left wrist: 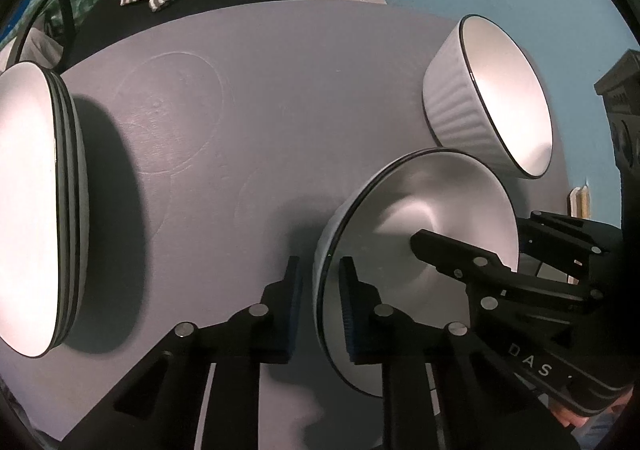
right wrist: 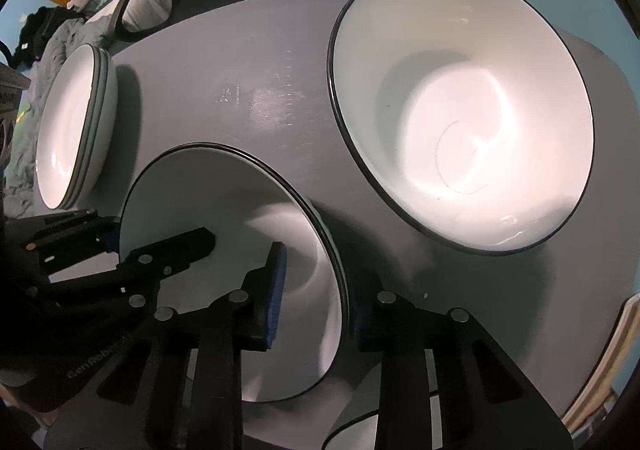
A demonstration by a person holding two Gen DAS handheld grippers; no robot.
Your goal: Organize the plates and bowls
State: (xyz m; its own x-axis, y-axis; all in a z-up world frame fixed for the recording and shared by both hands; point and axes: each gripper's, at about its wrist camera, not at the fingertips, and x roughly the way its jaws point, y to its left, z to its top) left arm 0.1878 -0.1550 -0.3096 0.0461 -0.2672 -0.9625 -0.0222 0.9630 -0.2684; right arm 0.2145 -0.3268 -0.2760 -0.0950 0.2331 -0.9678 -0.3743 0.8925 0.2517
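Two white bowls, one ribbed [left wrist: 460,98] and one shallow [left wrist: 424,210], share the grey counter [left wrist: 240,110] with a stack of about three plates [left wrist: 40,206] at its far-left edge.

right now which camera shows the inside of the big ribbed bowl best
The right wrist view: the big bowl faces the lens, so its whole white interior and dark rim show. The left wrist view catches it side-on at the table's far edge, showing mostly the ribbed outer wall and a narrow slice of the interior.
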